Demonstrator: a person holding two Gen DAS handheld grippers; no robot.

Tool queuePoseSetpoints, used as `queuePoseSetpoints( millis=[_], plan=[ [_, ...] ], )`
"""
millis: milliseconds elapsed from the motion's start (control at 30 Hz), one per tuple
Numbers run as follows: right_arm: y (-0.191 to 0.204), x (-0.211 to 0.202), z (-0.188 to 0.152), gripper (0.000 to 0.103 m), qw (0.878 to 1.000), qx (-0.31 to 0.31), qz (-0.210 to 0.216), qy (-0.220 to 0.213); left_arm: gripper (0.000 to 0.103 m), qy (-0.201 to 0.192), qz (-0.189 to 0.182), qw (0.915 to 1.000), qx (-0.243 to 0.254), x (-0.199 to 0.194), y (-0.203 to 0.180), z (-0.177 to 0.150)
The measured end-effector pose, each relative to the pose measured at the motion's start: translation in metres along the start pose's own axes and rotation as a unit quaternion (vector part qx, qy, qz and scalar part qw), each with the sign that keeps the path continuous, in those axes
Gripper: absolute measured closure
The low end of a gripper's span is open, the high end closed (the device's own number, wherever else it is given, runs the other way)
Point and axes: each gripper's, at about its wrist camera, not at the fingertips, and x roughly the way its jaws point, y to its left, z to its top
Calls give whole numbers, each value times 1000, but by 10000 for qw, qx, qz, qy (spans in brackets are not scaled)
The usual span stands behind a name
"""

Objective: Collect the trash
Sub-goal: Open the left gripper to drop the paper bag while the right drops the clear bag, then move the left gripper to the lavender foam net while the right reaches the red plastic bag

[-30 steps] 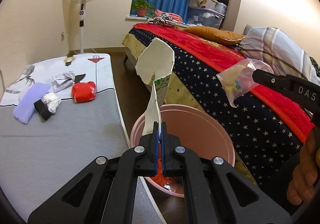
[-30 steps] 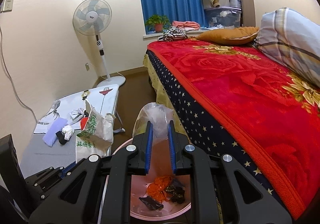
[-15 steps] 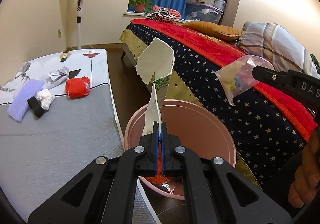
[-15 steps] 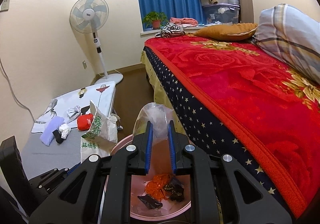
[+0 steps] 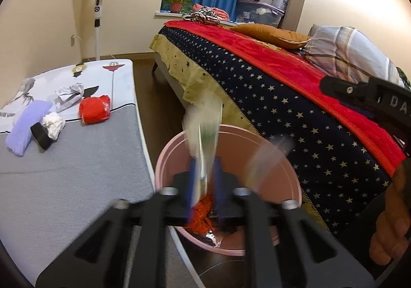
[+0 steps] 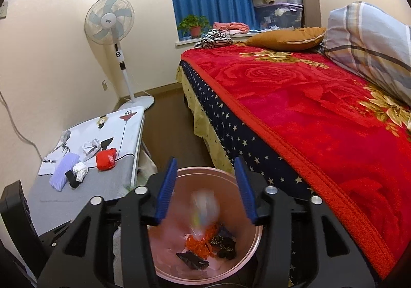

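Note:
A pink bin point(image 5: 287, 185) stands on the floor between the low table and the bed; it also shows in the right wrist view point(image 6: 251, 257). My left gripper point(image 5: 205, 180) is open above it, and the white-and-green paper bag point(image 5: 203, 120) is falling, blurred, between its fingers. My right gripper point(image 6: 205, 185) is open over the bin, and the clear plastic bag point(image 6: 205, 208) is dropping, blurred, into it. Orange and dark trash point(image 6: 203, 246) lies at the bin's bottom.
The low table point(image 5: 77, 172) on the left holds a red wad point(image 5: 94, 110), crumpled paper point(image 5: 69, 92), a white wad point(image 5: 54, 124), a black piece point(image 5: 41, 133) and a purple cloth point(image 5: 27, 126). The bed point(image 6: 321, 120) is on the right, a fan point(image 5: 99, 5) behind.
Both grippers have opened over the bin. The paper bag has left the left gripper and the clear plastic bag has left the right gripper; both are falling.

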Motion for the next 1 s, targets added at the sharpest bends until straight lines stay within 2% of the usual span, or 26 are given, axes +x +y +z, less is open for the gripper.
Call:
queuePoseSetpoints(
  millis=[400, 833, 1000],
  plan=[
    [10, 2, -3, 55, 9998, -68, 170, -19, 72, -150, 356, 9989, -279, -11, 26, 0],
    [44, 13, -4, 55, 9972, -226, 707, -72, 72, -299, 901, 9936, -606, -17, 71, 1],
    [61, 23, -5, 58, 9952, -236, 949, -26, 76, -390, 1160, 9891, -816, -22, 96, -1]
  ],
)
